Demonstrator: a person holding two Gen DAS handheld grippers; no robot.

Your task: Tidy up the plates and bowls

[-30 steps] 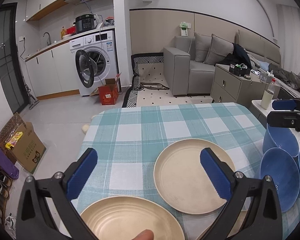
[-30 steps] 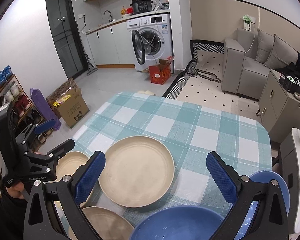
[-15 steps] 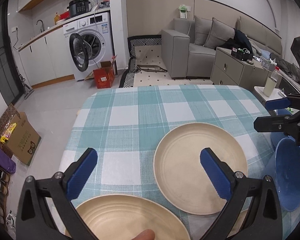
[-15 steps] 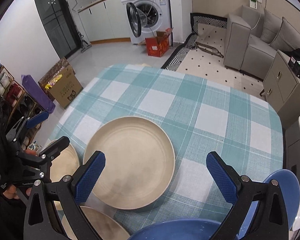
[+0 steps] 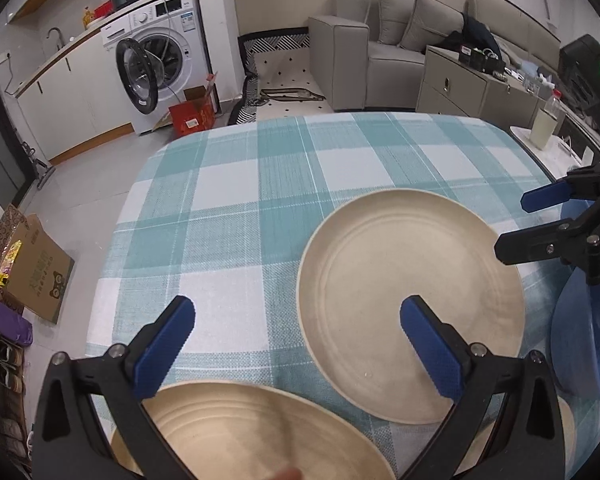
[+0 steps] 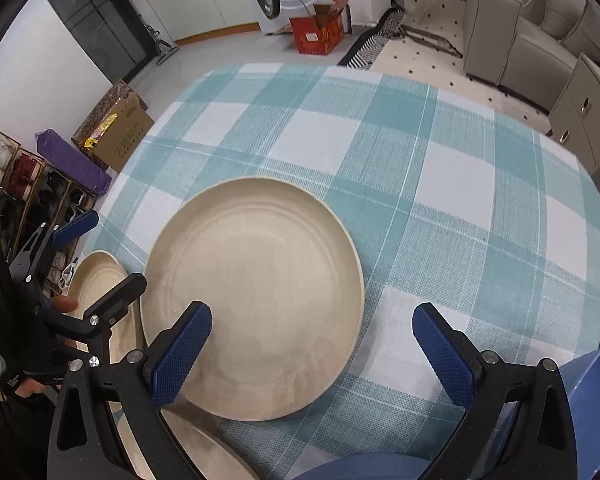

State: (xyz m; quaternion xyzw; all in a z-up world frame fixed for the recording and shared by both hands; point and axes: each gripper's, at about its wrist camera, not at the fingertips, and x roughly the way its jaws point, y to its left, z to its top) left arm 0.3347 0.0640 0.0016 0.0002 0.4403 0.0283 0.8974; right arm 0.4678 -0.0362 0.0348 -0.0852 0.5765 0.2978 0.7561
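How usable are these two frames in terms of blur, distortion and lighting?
Left wrist view: strong fisheye bending of the table edges; the near plate at the bottom is smeared, while the centre plate is sharp. Right wrist view: same barrel distortion, black vignette corners, even indoor light, soft shadow under the gripper fingers, no glare.

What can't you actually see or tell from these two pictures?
- How many blue bowls there are: both views cut them off at the right and bottom edges.
- The near plate in the left view: blurred, partly behind the left tool.
- A third beige plate in the right view: mostly behind the right tool.
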